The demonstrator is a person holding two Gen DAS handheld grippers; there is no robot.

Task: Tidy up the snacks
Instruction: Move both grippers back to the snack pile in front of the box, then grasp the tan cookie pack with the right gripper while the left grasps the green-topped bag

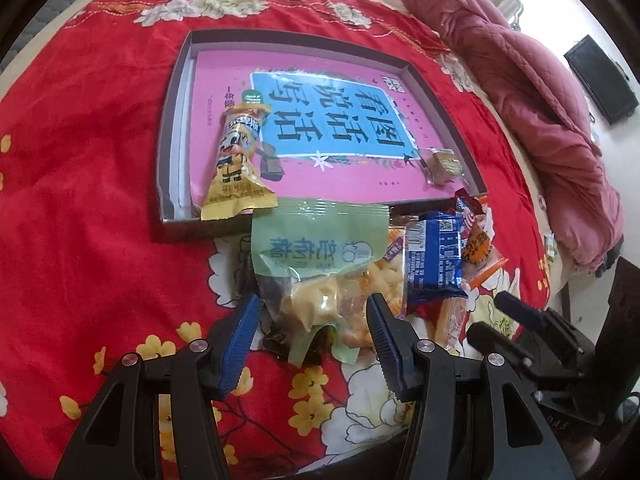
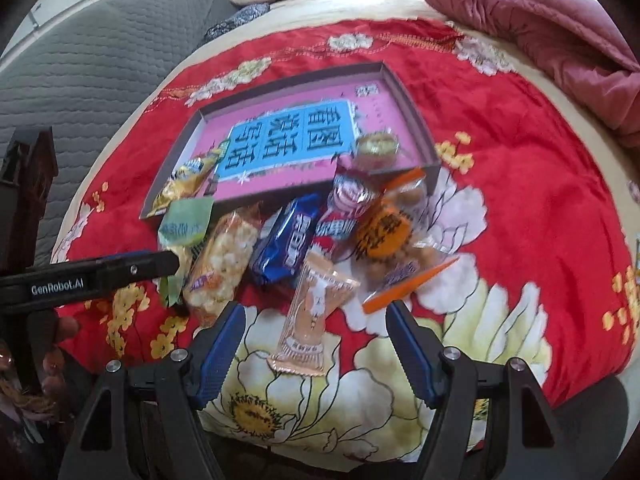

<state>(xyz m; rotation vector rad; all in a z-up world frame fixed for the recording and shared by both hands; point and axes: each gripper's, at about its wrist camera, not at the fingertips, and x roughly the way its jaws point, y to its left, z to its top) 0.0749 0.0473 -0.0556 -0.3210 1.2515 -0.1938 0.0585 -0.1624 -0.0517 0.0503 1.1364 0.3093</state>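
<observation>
Left wrist view: the left gripper (image 1: pixel 312 344) stands half open, gripping nothing, its blue pads flanking a green-topped clear snack bag (image 1: pixel 316 256) on the red floral blanket (image 1: pixel 80 200), just before the shallow grey box (image 1: pixel 176 80).

Right wrist view: the right gripper (image 2: pixel 316 344) stands wide, empty, straddling a pale orange clear wrapper (image 2: pixel 314 312) near the blue biscuit packet (image 2: pixel 288 246).

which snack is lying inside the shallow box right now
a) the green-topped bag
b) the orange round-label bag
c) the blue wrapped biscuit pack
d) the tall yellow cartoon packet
d: the tall yellow cartoon packet lies on the box's pink bottom, its lower end over the front rim; the others lie on the blanket.
</observation>
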